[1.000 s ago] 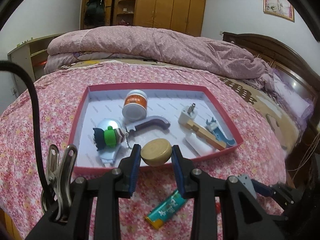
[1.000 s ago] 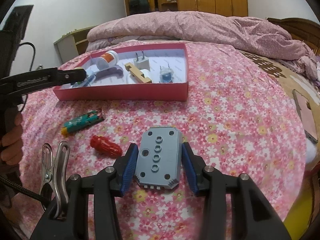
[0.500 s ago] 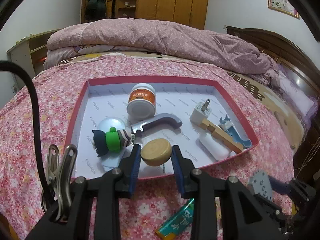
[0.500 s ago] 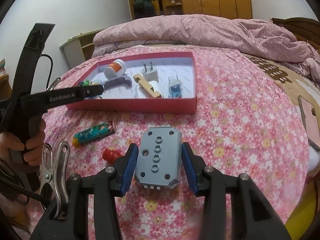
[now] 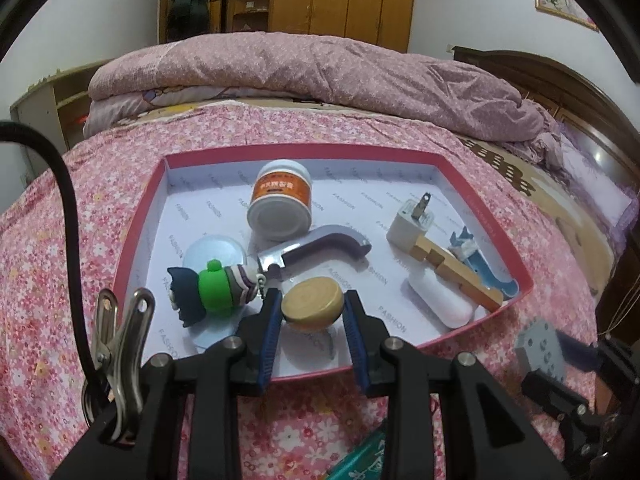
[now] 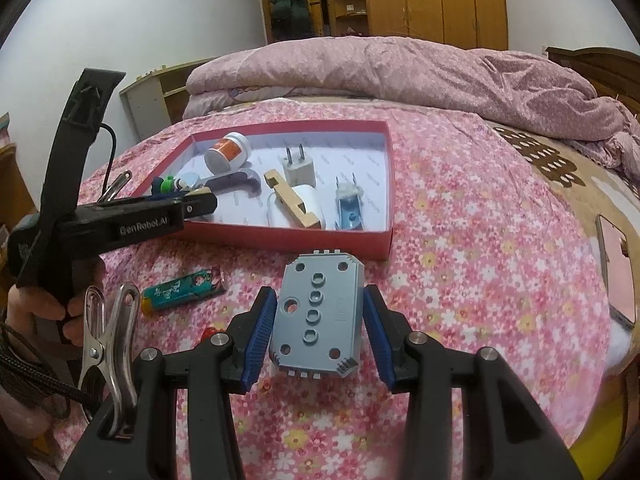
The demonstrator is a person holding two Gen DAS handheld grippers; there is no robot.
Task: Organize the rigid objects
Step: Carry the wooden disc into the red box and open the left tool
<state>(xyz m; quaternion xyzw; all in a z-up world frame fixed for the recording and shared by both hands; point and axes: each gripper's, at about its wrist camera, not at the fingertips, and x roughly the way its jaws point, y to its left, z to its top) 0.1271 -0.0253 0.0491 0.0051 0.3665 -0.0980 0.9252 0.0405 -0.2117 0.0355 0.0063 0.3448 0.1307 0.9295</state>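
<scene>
My left gripper (image 5: 313,312) is shut on a round tan wooden disc (image 5: 313,305) and holds it over the near part of the red tray (image 5: 478,184). It also shows in the right wrist view (image 6: 200,200) at the tray's left front corner. My right gripper (image 6: 318,320) is shut on a grey plastic block with round holes (image 6: 316,316), held above the floral bedspread in front of the tray (image 6: 320,240). The block shows at the right edge of the left wrist view (image 5: 540,346).
The tray holds an orange-labelled jar (image 5: 280,204), a green-capped figurine (image 5: 212,292), a curved grey handle (image 5: 320,248), a white plug (image 5: 410,224), a wooden piece (image 5: 452,272) and a blue item (image 5: 480,268). A teal lighter (image 6: 182,290) and a red object (image 6: 207,334) lie on the bedspread. A phone (image 6: 616,280) lies right.
My left gripper has carried the disc forward from the tray's front rim to over its floor. My right gripper has moved the grey block closer to the tray.
</scene>
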